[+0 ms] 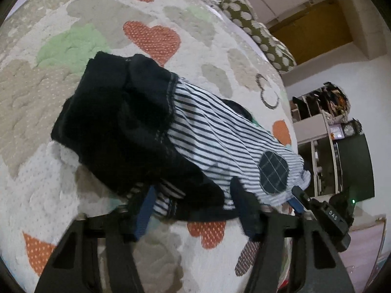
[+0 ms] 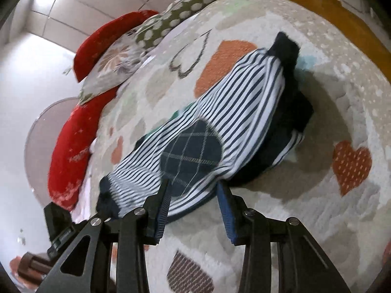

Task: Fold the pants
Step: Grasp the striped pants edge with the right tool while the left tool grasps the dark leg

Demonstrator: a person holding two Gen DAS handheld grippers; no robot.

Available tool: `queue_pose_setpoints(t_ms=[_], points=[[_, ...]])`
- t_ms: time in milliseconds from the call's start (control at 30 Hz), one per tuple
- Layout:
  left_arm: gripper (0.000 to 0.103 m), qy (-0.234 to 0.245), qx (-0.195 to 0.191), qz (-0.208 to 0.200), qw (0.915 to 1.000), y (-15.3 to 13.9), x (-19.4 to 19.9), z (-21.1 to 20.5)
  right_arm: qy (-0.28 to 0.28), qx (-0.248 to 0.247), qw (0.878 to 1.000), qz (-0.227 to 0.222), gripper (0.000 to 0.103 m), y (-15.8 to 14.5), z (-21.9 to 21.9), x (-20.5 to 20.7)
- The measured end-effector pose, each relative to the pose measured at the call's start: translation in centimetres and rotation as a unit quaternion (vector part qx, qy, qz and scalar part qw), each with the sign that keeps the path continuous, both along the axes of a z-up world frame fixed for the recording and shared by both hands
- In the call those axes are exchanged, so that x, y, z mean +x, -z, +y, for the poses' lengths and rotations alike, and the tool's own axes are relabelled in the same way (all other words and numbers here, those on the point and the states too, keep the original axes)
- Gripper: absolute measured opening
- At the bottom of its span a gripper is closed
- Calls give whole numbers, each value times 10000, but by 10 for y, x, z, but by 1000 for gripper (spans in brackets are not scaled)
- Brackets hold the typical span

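Striped knit pants [image 1: 215, 136] bunched on nubby heart-print blanket [image 1: 73, 36].

Striped pants [image 1: 220, 134], navy-and-white with dark navy cuffs and waistband, are seen bunched and partly folded over on a heart-patterned blanket. A dark checked oval knee patch [image 2: 193, 156] is shown facing up. Navy fabric is piled at one end.
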State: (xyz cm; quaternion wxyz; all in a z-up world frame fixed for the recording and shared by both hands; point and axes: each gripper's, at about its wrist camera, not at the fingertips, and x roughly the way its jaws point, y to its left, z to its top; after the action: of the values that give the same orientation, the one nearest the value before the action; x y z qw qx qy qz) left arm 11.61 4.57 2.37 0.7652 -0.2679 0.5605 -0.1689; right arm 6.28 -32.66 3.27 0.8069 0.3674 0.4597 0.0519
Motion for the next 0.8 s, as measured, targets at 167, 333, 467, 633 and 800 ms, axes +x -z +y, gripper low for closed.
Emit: queue_pose_setpoints(t_ms=[167, 333, 467, 633, 800], points=[[7, -66, 74, 120, 9999, 5, 8, 7, 114, -412, 9990, 128, 8, -2, -7, 14], [6, -46, 83, -127, 9999, -15, -2, 10, -33, -609, 9980, -174, 5, -24, -1, 9], [6, -47, 129, -314, 9994, -32, 8, 9, -233, -832, 9952, -451, 5, -49, 5, 11], [6, -101, 176, -189, 9996, -35, 47, 8, -315, -965, 9935, -513, 5, -67, 9, 42], [6, -269, 563, -194, 9979, -37, 111, -4, -301, -1033, 9932, -434, 6, -69, 10, 107]])
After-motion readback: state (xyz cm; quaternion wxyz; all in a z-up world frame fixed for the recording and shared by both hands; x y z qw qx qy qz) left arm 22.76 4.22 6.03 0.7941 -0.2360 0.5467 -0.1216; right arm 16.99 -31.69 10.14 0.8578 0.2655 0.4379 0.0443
